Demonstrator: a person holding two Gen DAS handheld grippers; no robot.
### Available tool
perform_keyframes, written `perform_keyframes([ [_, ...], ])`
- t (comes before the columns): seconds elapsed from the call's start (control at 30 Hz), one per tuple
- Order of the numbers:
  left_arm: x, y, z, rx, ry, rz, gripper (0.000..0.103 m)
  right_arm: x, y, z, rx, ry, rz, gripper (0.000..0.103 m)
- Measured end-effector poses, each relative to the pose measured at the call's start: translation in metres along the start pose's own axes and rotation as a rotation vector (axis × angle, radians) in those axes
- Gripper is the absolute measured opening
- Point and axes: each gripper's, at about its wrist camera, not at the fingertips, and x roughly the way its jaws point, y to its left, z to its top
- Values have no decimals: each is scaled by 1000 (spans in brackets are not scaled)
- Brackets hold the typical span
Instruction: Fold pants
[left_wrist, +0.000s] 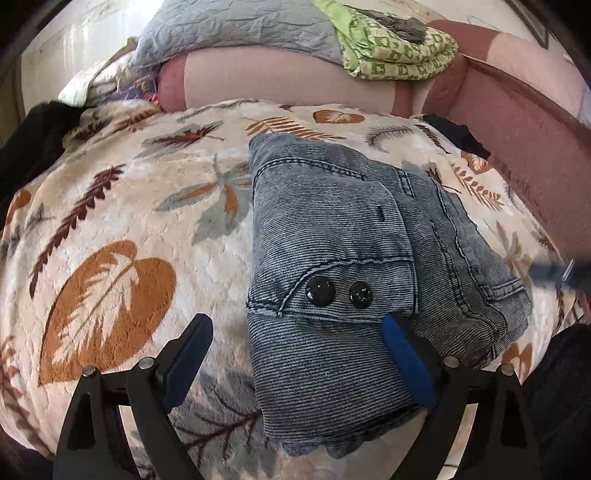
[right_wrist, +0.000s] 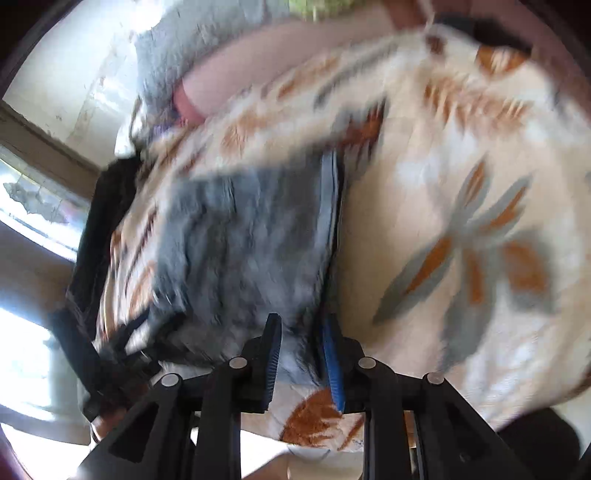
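The pants (left_wrist: 332, 236) are seen already folded into a compact bundle on the bed (left_wrist: 122, 206), the left tongs (left_wrist: 295, 354) spread wide and empty over them, the right tongs (right_wrist: 299, 363) nearly closed with nothing clearly gripped, so little beyond tidying is judged left

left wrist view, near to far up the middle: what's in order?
left gripper, jaws wide open → folded pants → leaf-print blanket → pink bolster → grey quilted pillow
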Motion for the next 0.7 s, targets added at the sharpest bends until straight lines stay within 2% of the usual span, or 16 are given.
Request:
perform_keyframes([
  [0.07,-1,-3,-1,13,-14,16,95,-10,12,9,-8,-50,59,28],
  [0.1,-1,-2,-1,12,-15,15,95,-7,19,14,-15,-49,117,39],
  [0.13,-2,-2,0,8,-15,9,95,1,20,16,-11,-33,157,57],
  [0.2,-2,0,-1,-4,-13,-4,95,34,14,14,6,40,176,71],
  [0.27,-2,0,-3,-10,-11,-13,96,84,-11,3,61,172,103,69],
  [0.3,-1,-1,-4,-7,-5,-17,96,84,-22,1,113,124,139,67],
  [0.37,-2,0,-4,-8,-18,-7,96,73,-17,11,135,137,150,66],
  [0.53,-1,1,-2,-20,-7,-14,96,51,18,51,37,66,161,66],
  [0.63,-1,2,-1,-20,-9,-17,96,73,25,74,35,67,168,67],
  [0.67,-1,2,-1,-22,-9,-19,96,84,26,76,42,83,155,67],
  [0.7,-1,2,-1,-23,-8,-21,96,111,19,78,60,140,128,70],
])
